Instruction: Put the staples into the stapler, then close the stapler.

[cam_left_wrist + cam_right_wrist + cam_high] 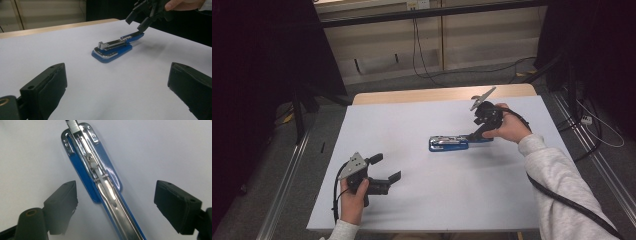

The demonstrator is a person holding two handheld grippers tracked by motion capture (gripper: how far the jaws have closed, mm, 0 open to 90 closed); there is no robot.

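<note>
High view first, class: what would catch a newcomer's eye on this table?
A blue stapler with a shiny metal top lies near the middle of the white table. The right tool reaches down at its right end with jaws open on either side of it, while the left tool hangs open near the table's front left.

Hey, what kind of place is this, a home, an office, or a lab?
Probably a lab or recording workspace: a white-covered table ringed by dark curtains, loose cables on the grey floor, and one blue stapler laid out.
</note>
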